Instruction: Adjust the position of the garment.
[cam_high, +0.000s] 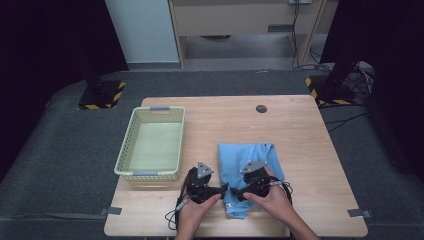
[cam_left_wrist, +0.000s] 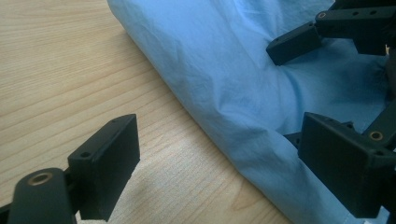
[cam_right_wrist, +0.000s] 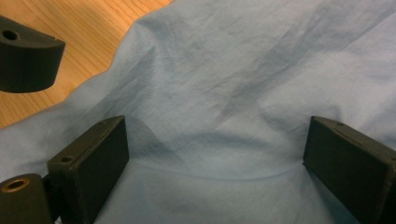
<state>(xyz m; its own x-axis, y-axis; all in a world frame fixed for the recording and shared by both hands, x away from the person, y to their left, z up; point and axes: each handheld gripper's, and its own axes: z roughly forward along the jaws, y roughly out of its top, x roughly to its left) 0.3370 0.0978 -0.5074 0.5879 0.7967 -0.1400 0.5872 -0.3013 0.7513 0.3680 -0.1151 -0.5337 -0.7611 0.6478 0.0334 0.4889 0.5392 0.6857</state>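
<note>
Hovering open-jawed, the left hand-held gripper (cam_left_wrist: 219, 172) straddles the near left edge of the blue cloth (cam_high: 247, 170), nothing pinched; the right hand-held gripper (cam_right_wrist: 215, 158) stands wide too, pads apart on the fabric. Cloth lies folded on the worktop (cam_high: 300, 130), right of the green basket (cam_high: 131, 145) — likely light, limp, creasing easily. Best grabbed at the doubled folded edge — a thin single layer could slip.
</note>
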